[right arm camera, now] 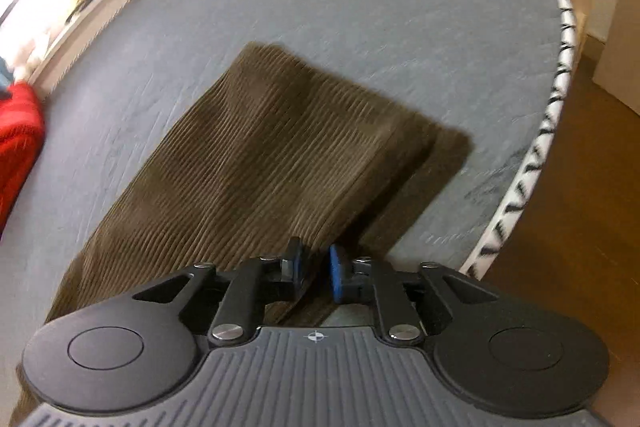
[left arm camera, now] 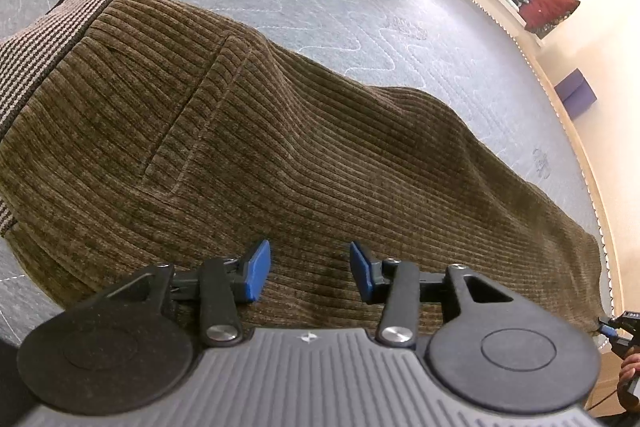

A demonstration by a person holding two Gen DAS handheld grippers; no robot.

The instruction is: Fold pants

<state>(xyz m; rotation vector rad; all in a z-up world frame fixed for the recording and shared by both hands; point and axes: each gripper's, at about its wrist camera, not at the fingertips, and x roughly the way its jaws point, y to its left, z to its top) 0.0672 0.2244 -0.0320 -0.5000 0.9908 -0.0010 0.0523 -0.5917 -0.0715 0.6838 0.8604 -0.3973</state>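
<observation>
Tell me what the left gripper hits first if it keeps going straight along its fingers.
Most likely the brown corduroy pants. The left gripper, jaws apart with nothing between them, points down at the cloth spread over the grey mattress. How far above the fabric it hangs is unclear from this view.

Brown corduroy pants (left arm camera: 280, 147), legs stacked, flat on mattress (left arm camera: 320, 11)

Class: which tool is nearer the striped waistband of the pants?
Left. The left tool hovers open over the pants near their waistband; the right tool is at the leg end.
</observation>
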